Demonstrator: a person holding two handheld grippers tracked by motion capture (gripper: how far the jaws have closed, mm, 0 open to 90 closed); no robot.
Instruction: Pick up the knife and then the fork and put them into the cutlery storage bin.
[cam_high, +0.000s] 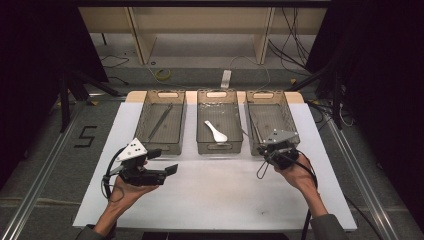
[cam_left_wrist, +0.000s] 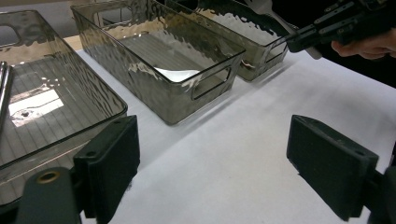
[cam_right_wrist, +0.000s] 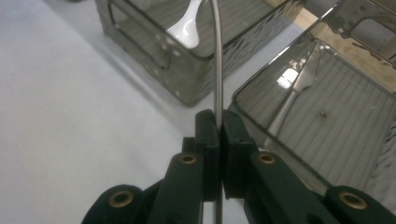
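Note:
Three smoky clear bins stand in a row at the back of the white mat (cam_high: 215, 195). The left bin (cam_high: 141, 125) holds a long metal utensil (cam_high: 160, 121). A white spoon (cam_high: 216, 131) lies in the middle bin (cam_high: 220, 147). My right gripper (cam_high: 265, 149) hovers at the front edge of the right bin (cam_high: 250, 125), shut on a thin metal utensil (cam_right_wrist: 217, 56) seen edge-on and curving up from the jaws (cam_right_wrist: 218, 119). Another metal utensil (cam_right_wrist: 299, 93) lies inside that bin. My left gripper (cam_high: 162, 161) is open over the mat before the left bin, nothing between its pads (cam_left_wrist: 112, 163).
The mat's front half is bare white surface. Metal rails (cam_high: 45, 175) run along both sides of the table. Cables and a wooden shelf frame (cam_high: 200, 30) lie on the floor beyond the bins.

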